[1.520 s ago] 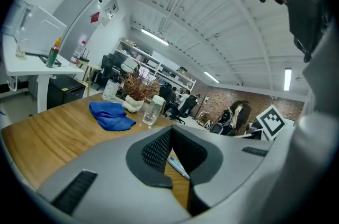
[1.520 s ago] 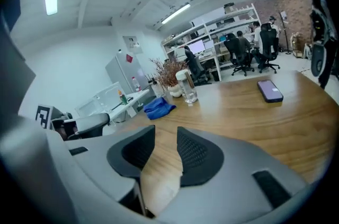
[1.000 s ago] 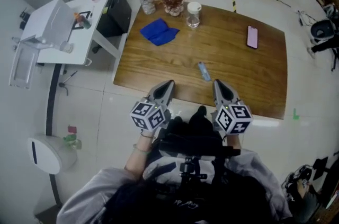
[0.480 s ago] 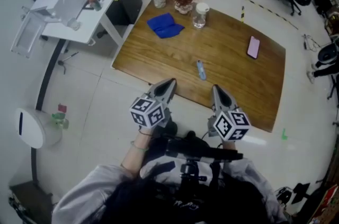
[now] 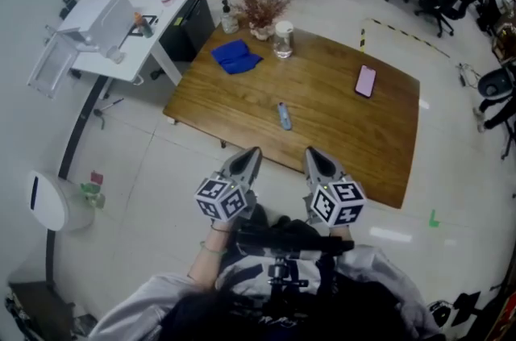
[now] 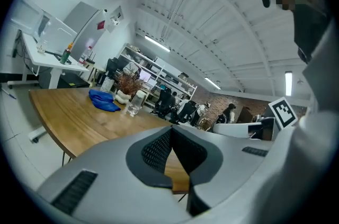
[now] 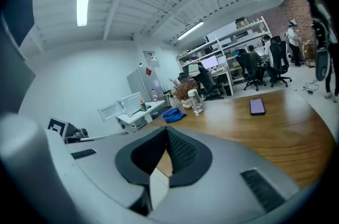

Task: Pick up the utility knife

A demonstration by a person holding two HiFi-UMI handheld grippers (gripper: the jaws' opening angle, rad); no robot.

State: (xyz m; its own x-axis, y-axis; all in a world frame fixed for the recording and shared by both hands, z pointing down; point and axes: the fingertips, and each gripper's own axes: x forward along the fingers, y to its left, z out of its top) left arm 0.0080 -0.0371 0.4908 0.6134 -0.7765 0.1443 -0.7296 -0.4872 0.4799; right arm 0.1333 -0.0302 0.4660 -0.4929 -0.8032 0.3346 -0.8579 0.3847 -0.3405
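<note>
The utility knife [image 5: 284, 116] lies flat on the wooden surface [image 5: 339, 134], a little inside its near edge and roughly midway along it, touched by nothing. Both tongs are held just short of that near edge, pointing at the surface. The left tongs [image 5: 251, 155] have their tips pressed together with nothing between them, and so do the right tongs [image 5: 311, 155]. Each carries a cube of black-and-white square markers. Towards the far left corner lie a blue cloth [image 5: 235, 56], a clear jar [image 5: 283, 39] and a dried plant [image 5: 260, 7]. A phone [image 5: 365, 81] lies face up near the right edge. Any print on these things is too small to read.
</note>
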